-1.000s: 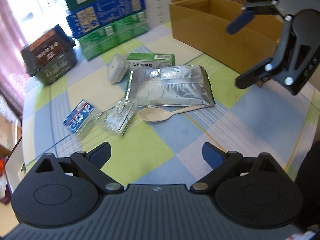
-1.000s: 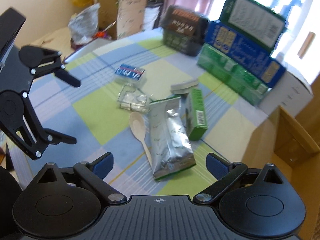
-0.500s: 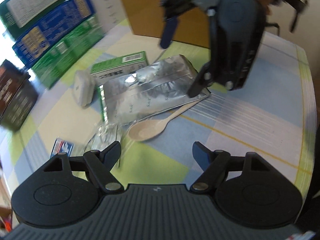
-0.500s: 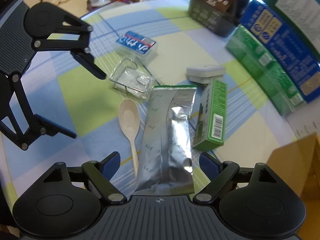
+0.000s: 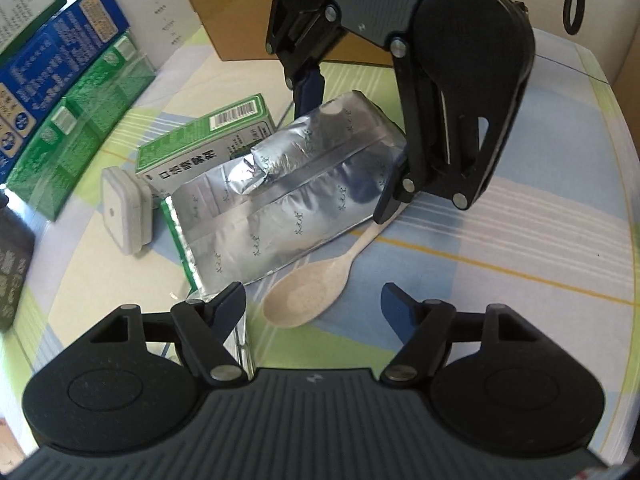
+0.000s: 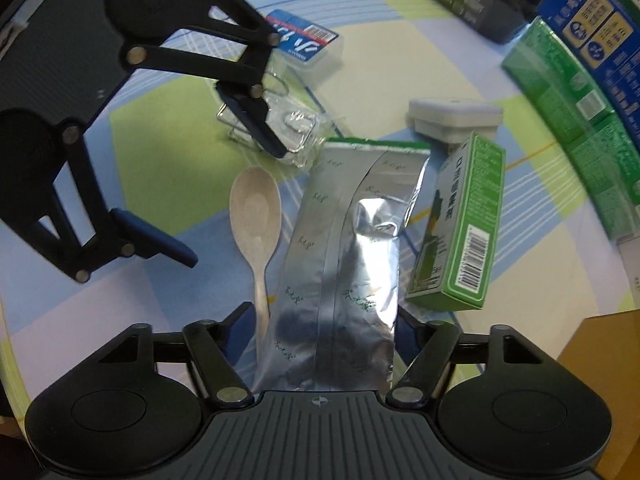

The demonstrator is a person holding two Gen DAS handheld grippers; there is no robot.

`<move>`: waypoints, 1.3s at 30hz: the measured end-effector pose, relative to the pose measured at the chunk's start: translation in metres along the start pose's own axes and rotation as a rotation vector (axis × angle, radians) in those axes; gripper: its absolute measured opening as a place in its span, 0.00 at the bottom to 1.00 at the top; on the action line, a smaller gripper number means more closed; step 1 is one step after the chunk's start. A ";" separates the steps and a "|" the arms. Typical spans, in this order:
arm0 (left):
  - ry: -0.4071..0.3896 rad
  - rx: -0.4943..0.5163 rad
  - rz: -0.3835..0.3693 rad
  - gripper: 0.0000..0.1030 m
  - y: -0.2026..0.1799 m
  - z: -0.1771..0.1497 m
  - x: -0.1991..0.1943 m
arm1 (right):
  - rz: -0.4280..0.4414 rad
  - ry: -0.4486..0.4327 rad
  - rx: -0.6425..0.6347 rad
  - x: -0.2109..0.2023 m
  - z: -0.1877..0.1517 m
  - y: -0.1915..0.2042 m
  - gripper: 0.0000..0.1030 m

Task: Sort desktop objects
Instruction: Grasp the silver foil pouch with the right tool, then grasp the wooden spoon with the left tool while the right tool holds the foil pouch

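Right claw: the right gripper (image 6: 324,322) points steeply down over the near end of the silver foil pouch (image 6: 348,264); its jaws have just been closing and now bracket the pouch's width, one pad at each long edge. Whether the pads already press the foil cannot be told.
Left claw: the left gripper (image 5: 312,304) stands about half open, its jaws also just closing; the bowl of the pale wooden spoon (image 5: 308,300) lies on the cloth between its fingers, untouched. Its left finger sits over a corner of the foil pouch (image 5: 280,208).
Spoon: flat on the checked tablecloth (image 6: 168,152), just beside the pouch's long edge, its handle running under the right claw's finger.
Green carton: a small green box (image 6: 460,232) leans against the pouch's other side, barcode end up.
White block: a small white plastic case (image 6: 454,118) lies touching the far end of the green box.
Clear tray: a crumpled clear plastic container (image 6: 296,128) beyond the spoon; what is inside it is hard to make out.
Blue-label box: a small clear box with a blue label (image 6: 308,46) farther off, partly hidden by the left claw.
Containers: a cardboard box (image 5: 240,20) at the far table edge, its inside hidden behind the right claw.
Far stack: large green and blue cartons (image 6: 580,92), cut off at the frame edge.
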State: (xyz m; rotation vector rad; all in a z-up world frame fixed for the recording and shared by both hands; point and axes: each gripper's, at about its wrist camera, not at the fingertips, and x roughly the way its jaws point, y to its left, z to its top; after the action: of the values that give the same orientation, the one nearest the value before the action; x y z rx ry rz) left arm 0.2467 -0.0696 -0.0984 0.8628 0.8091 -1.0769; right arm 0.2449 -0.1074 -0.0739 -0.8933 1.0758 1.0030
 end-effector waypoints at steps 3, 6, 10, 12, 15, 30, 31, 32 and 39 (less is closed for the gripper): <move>0.014 0.016 -0.021 0.68 0.004 0.003 0.007 | 0.012 0.002 0.008 0.002 0.000 -0.003 0.59; 0.032 0.031 -0.039 0.68 0.005 0.005 0.013 | 0.023 0.004 0.014 0.004 0.000 -0.007 0.55; 0.058 0.045 -0.064 0.62 0.005 0.008 0.020 | 0.042 0.009 0.028 0.006 0.001 -0.010 0.52; 0.059 0.042 -0.066 0.55 0.006 0.008 0.022 | 0.048 0.007 0.038 0.005 0.001 -0.011 0.51; 0.065 0.036 -0.070 0.41 0.008 0.008 0.022 | 0.063 0.000 0.066 0.004 0.000 -0.012 0.48; 0.113 -0.062 -0.056 0.31 -0.044 -0.026 -0.013 | 0.104 0.037 0.299 -0.017 -0.038 -0.001 0.43; 0.113 -0.076 -0.058 0.31 -0.050 -0.029 -0.016 | 0.109 0.038 0.318 -0.020 -0.043 0.003 0.43; 0.112 -0.091 -0.060 0.31 -0.057 -0.032 -0.019 | 0.116 0.036 0.336 -0.023 -0.049 0.006 0.43; 0.067 -0.086 0.004 0.35 -0.095 -0.039 -0.043 | 0.098 0.025 0.408 -0.045 -0.084 0.034 0.43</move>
State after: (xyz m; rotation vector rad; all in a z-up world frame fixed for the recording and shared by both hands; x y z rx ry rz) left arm 0.1397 -0.0402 -0.0955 0.8315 0.9029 -1.0064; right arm 0.1824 -0.1847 -0.0537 -0.5261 1.2976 0.8119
